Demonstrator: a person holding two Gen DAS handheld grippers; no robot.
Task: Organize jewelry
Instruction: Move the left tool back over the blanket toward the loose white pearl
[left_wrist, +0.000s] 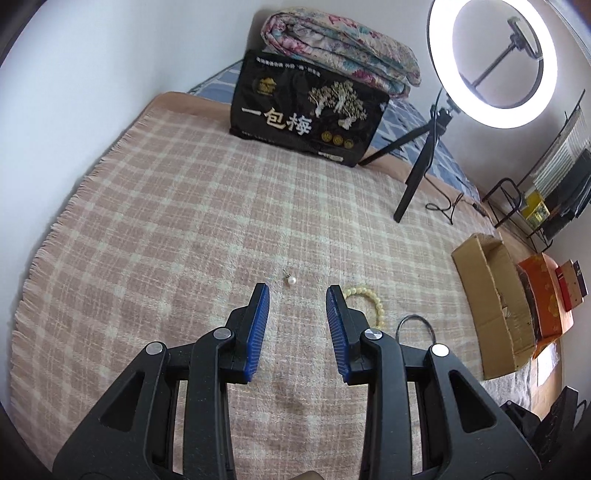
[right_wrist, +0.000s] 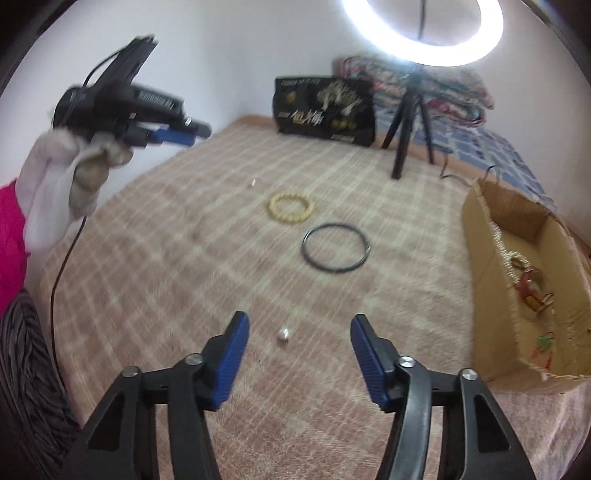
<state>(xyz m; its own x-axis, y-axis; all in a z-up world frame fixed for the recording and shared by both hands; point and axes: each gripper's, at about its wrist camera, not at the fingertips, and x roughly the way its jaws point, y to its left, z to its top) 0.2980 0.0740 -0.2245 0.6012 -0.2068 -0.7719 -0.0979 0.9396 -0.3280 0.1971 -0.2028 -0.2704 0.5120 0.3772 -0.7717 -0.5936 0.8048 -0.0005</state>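
Both grippers are spread wide, holding nothing! The left gripper (left_wrist: 297, 291) hovers just short of a pearl earring (left_wrist: 291, 279) on the plaid blanket (left_wrist: 166, 221). The right gripper (right_wrist: 299, 325) frames another small pearl (right_wrist: 284, 334); beaded bracelet (right_wrist: 291, 206) and dark ring (right_wrist: 335, 248) lie beyond, beside the cardboard box (right_wrist: 491, 280).

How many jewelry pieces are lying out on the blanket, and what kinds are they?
Pearl earrings: 2
Yellow bead bracelet: 1
Dark ring: 1
Total: 4 on the blanket
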